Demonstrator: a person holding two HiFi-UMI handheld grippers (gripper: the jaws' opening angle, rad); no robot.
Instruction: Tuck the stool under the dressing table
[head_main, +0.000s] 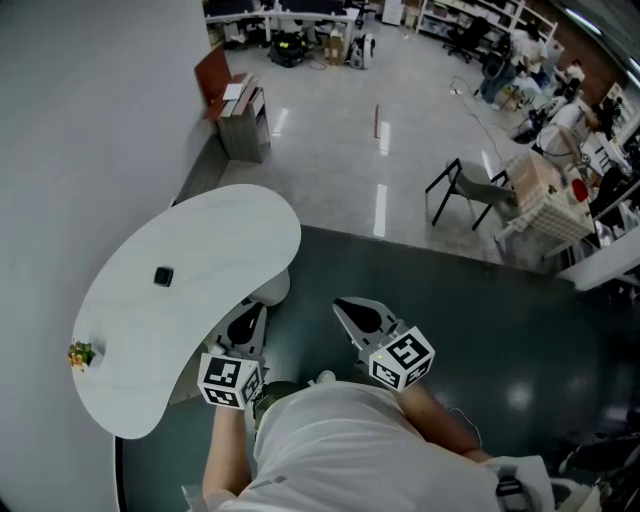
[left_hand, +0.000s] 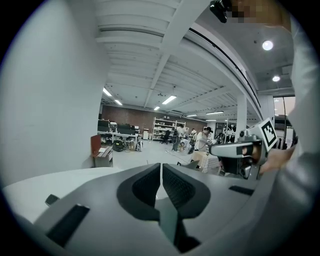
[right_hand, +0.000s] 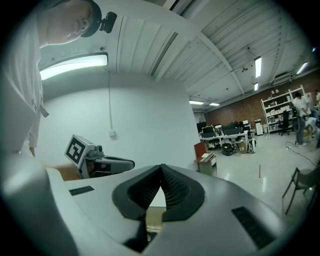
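- Two grippers are in the person's hands, and both have the jaws together with nothing between them.
- The left gripper (head_main: 252, 312) is just beside the inner curved edge of the dressing table (head_main: 200, 260); in its own view (left_hand: 161, 166) the two dark pads meet in one thin line.
- The right gripper (head_main: 345, 310) is over the dark carpet (head_main: 480, 320), a little apart from the left one; in its own view (right_hand: 160, 168) the pads touch at the tips.
- The stool (head_main: 273, 289) shows only as a white round part at the same curved edge of the table. The rest of it is hidden under the white top, and the left gripper's tips are near it.
- One small black object (head_main: 163, 277) lies on the top, near its middle.
- One small plant (head_main: 80, 354) stands at the top's edge beside the white wall (head_main: 90, 120).
- Past the carpet's far edge, on the grey floor, a black chair (head_main: 458, 190) stands well apart from the table.
- A low wooden cabinet (head_main: 240, 118) stands by the wall, beyond the table's far end.
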